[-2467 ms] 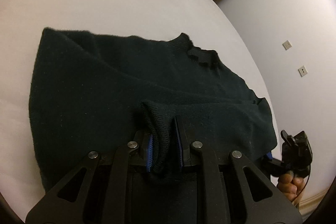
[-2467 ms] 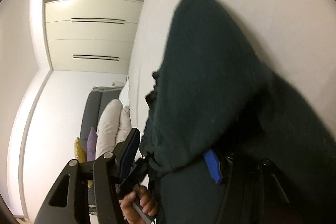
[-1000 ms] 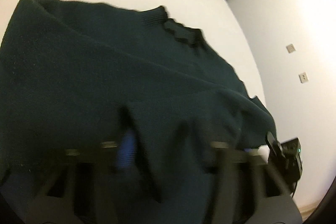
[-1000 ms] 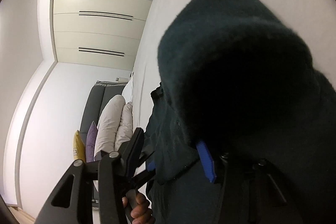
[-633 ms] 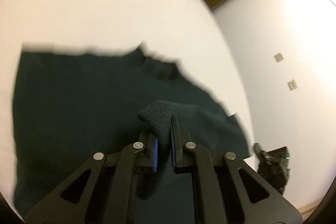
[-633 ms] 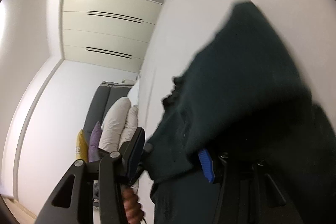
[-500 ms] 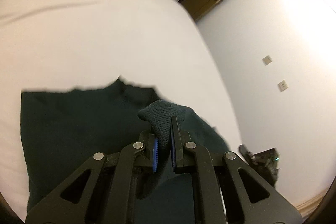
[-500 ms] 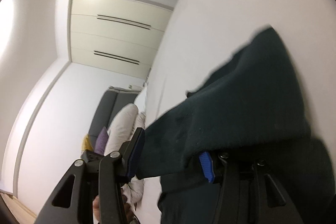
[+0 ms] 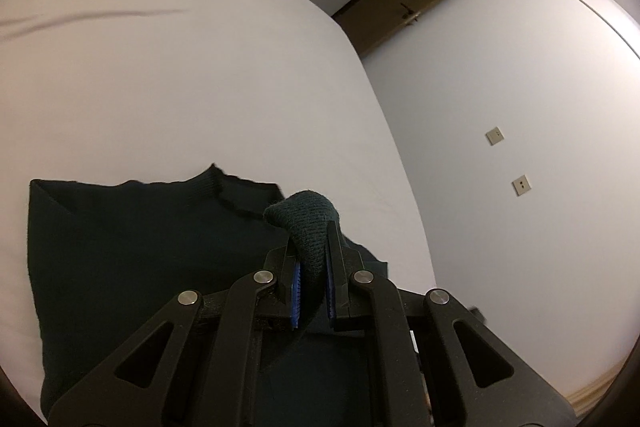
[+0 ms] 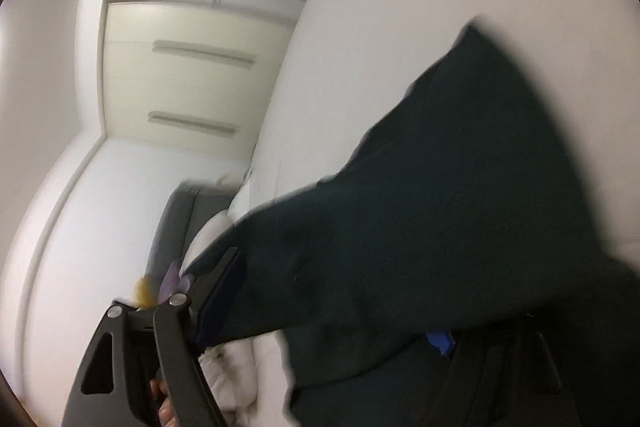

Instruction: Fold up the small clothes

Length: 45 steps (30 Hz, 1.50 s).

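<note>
Nearest in the left wrist view, the left gripper [image 9: 312, 255] has its jaws pressed onto a bunched fold of a dark green knitted sweater [image 9: 132, 259], which bulges up between the blue pads. Beyond the jaws the rest of the sweater lies flat on a white bed [image 9: 180, 67], neckline facing away. Past the sweater the bed stretches bare. Farther off, right of the bed, stands a pale wall with two small switch plates [image 9: 494, 135] and a brown door [image 9: 404, 11].

In the blurred right wrist view, the right gripper [image 10: 332, 303] has its jaws spread wide; they have just been opening. The sweater [image 10: 440, 207] drapes between and over them, hiding most of the right finger; only a bit of blue pad shows. Whether the pads touch the cloth I cannot tell. A hand [image 10: 164, 403] shows below the left finger. Beyond the sweater are pillows [image 10: 208, 239], a grey sofa [image 10: 180, 211], and cream wardrobe doors [image 10: 192, 83].
</note>
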Each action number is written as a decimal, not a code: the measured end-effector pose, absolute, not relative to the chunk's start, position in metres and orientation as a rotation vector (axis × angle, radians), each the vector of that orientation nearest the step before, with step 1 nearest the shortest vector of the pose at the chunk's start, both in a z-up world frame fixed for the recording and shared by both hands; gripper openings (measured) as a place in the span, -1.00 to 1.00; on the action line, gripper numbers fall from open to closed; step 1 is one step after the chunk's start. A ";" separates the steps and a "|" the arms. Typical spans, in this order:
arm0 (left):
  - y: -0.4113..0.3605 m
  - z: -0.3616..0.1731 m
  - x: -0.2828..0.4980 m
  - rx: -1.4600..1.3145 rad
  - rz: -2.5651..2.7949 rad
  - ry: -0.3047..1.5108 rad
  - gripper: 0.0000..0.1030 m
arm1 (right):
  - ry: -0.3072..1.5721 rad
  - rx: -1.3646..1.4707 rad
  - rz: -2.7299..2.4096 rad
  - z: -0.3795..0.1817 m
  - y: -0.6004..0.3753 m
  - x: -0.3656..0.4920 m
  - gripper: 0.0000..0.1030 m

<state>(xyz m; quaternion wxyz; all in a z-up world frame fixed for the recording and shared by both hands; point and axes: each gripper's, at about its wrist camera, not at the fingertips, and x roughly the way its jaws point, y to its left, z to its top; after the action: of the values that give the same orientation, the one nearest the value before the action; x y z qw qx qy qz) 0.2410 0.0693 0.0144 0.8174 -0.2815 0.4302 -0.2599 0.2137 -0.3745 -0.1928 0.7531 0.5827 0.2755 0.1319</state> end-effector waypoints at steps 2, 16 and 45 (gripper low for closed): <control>0.067 0.008 0.244 -0.597 -0.549 0.920 -0.85 | 0.559 1.253 0.244 -0.190 -0.389 0.197 0.59; 0.115 -0.132 0.243 -0.647 -0.377 1.136 -0.85 | 0.674 1.283 0.179 -0.228 -0.402 0.178 0.40; 0.077 -0.052 0.229 -0.197 -0.312 0.941 -0.74 | 0.685 1.064 0.030 -0.158 -0.403 0.150 -0.26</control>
<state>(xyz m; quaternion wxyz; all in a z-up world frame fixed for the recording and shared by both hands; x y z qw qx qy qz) 0.2288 0.0768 -0.0521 0.8750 -0.0943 0.4507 -0.1494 0.1498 -0.4030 -0.1577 0.8063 0.4972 0.3200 0.0139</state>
